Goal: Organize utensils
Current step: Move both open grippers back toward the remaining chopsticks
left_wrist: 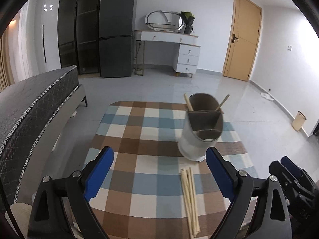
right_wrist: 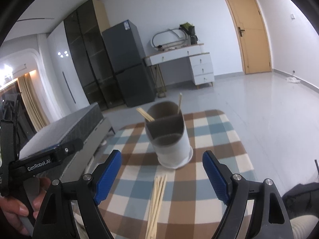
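A white utensil holder [left_wrist: 196, 139] with grey inner compartments stands on the checked tablecloth [left_wrist: 139, 131]; a few chopsticks [left_wrist: 188, 103] lean in its far compartment. A bundle of pale chopsticks [left_wrist: 190, 197] lies flat on the cloth in front of it. My left gripper [left_wrist: 159, 171] hovers open above the cloth, the bundle just inside its right finger, untouched. In the right wrist view the holder [right_wrist: 172, 141] stands ahead, and the loose chopsticks [right_wrist: 157, 197] lie between the wide-apart blue pads of my open right gripper [right_wrist: 161, 175], not gripped.
A bed [left_wrist: 33, 107] runs along the table's left side. A fridge [left_wrist: 117, 33], a white dressing table [left_wrist: 171, 45] and a wooden door [left_wrist: 243, 37] stand at the far wall. A hand [right_wrist: 24, 201] holds the left gripper's handle at the right wrist view's left edge.
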The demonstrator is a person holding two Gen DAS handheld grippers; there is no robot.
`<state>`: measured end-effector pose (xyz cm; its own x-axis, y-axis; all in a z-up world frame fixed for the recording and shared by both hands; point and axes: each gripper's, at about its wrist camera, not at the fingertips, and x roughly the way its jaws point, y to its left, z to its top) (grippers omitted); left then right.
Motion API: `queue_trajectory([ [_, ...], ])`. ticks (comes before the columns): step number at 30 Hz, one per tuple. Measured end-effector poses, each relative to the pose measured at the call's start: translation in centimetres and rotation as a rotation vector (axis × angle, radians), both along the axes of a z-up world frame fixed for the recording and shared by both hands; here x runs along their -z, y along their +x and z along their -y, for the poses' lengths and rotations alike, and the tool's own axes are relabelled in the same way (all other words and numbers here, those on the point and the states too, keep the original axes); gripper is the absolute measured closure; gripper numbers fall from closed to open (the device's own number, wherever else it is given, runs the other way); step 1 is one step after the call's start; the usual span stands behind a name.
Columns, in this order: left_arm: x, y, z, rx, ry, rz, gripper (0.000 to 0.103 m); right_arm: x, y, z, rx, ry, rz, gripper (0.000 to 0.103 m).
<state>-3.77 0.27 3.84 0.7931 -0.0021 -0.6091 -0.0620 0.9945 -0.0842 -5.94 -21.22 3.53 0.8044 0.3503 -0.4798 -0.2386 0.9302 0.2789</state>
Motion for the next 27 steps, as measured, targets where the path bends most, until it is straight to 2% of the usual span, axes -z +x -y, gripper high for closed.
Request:
queue_trajectory([
  [7, 3.7, 0.9, -0.7, -0.007, 0.006, -0.056, 0.012, 2.5, 1.2, -1.2, -0.010, -0.053, -0.082, 0.020],
  [11, 5.5, 1.8, -1.4, 0.000, -0.037, -0.114, 0.012, 3.7, 2.0, -1.9, -0.024, -0.076, -0.130, 0.020],
  [17, 7.8, 3.7, -2.9, -0.027, -0.095, -0.207, 0.012, 6.1, 4.0, -2.4, -0.033, -0.088, -0.250, 0.020],
  [20, 8.3, 4.4, -3.5, -0.047, -0.122, -0.228, 0.012, 7.4, 5.1, -2.9, -0.046, -0.095, -0.310, 0.020],
  [23, 8.6, 5.0, -4.0, -0.063, -0.141, -0.248, 0.012, 8.4, 6.0, -3.8, -0.060, -0.136, -0.351, 0.020],
  [27, 9.4, 6.0, -5.3, -0.099, -0.203, -0.295, 0.012, 10.0, 7.6, -4.9, -0.075, -0.202, -0.406, 0.020],
])
